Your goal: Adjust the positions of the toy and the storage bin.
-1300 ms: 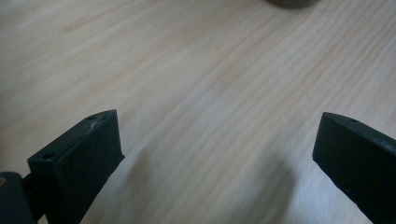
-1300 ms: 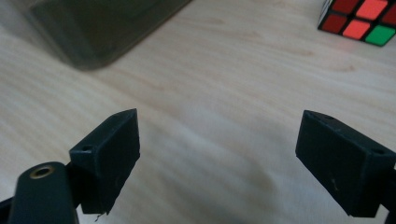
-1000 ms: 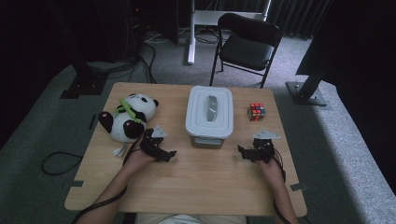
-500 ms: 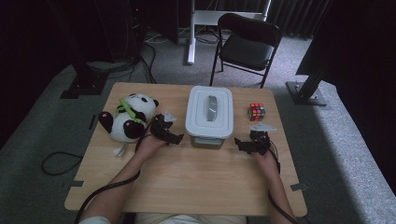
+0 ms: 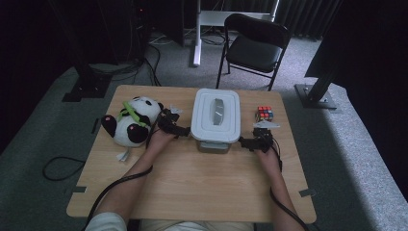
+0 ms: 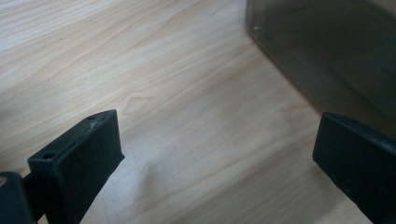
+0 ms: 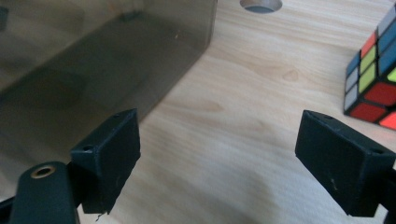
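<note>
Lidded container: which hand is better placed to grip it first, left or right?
Left, marginally. The left tool sits right against the lidded container's side, its wall beside one finger in the left gripper view. The right tool is open too, but near the front corner, slightly farther off.

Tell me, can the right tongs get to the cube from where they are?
Probably yes. The right tongs are open beside the box, and the cube sits close ahead to one side, with bare table between and nothing blocking.
</note>
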